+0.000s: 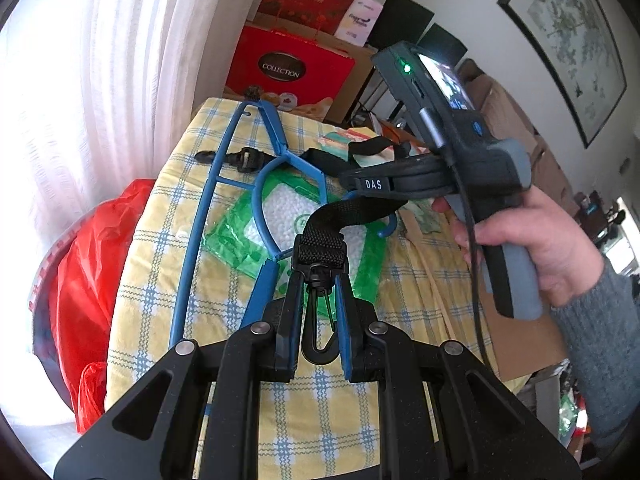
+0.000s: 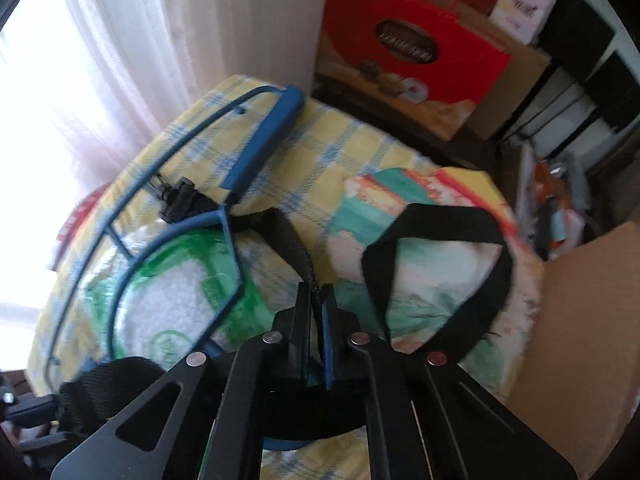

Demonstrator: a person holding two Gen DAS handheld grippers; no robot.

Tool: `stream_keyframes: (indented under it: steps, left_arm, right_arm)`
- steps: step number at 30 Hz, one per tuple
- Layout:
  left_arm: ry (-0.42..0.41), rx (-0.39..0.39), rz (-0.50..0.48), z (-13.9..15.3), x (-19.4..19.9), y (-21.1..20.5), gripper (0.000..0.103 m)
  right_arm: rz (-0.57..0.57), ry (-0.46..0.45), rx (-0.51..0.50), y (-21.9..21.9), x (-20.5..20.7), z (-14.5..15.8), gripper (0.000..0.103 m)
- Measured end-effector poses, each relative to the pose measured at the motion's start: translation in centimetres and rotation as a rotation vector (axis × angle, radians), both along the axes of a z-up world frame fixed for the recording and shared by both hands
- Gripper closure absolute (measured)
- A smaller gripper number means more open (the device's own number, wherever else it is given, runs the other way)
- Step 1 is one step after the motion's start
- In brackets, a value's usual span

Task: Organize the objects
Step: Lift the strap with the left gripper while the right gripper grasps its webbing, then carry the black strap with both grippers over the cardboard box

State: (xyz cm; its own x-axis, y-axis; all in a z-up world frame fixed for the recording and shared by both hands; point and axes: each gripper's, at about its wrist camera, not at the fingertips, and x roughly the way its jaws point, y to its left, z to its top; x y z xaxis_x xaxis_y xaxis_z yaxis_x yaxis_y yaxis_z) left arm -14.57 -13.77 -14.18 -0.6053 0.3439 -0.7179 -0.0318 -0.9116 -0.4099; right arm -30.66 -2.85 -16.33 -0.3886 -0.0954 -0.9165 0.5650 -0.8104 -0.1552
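A black webbing strap point(image 1: 352, 210) runs between both grippers over a blue plastic hanger point(image 1: 200, 216). The hanger lies flat on a yellow checked cloth point(image 1: 168, 264). My left gripper point(image 1: 319, 280) is shut on the strap's black snap hook point(image 1: 318, 336), which hangs between the fingers. The right gripper point(image 1: 350, 182), held by a hand point(image 1: 556, 248), comes in from the right. In the right wrist view my right gripper point(image 2: 316, 294) is shut on the strap point(image 2: 298, 256). The strap loops away over a colourful packet point(image 2: 432, 272), and its other clip point(image 2: 180, 196) rests by the hanger point(image 2: 260, 144).
A green plastic bag of white foam beads point(image 1: 288, 216) lies under the hanger. Red gift boxes point(image 1: 288, 68) stand behind the cloth, a red plastic bag point(image 1: 88, 264) sits at the left, and a cardboard box point(image 2: 580, 340) is at the right. White curtains point(image 1: 120, 80) hang at the back left.
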Motion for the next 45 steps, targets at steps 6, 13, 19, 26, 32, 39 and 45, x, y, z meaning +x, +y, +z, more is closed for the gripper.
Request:
stream_keyframes:
  steps: [6,13,19,26,32,39,45]
  left_arm:
    - [0.011,0.002,-0.019,0.6,0.3,0.5,0.089]
    - [0.027,0.007,-0.036,1.4,0.4,1.2,0.089]
    - [0.043,0.01,-0.059,2.3,0.6,2.1,0.089]
    - [0.076,0.015,-0.092,4.1,0.9,3.3,0.089]
    - [0.127,-0.014,-0.121,6.8,1.4,4.9,0.089]
    - [0.196,-0.03,-0.152,12.1,0.3,6.1,0.089]
    - [0.269,-0.036,-0.2,18.1,-0.9,8.0,0.089]
  right_arm:
    - [-0.124,0.265,0.071,1.2,1.1,2.5,0.102]
    - [-0.191,0.49,-0.023,2.7,2.9,8.2,0.102]
    - [-0.174,0.606,-0.053,2.9,4.8,12.9,0.102]
    - [-0.162,0.714,-0.128,4.1,8.0,19.6,0.102]
    - [-0.171,0.666,-0.179,5.6,9.4,22.6,0.102]
    - [-0.177,0.678,-0.214,7.3,11.7,25.3,0.102]
    - [-0.2,0.701,-0.255,10.0,13.4,29.1,0.102]
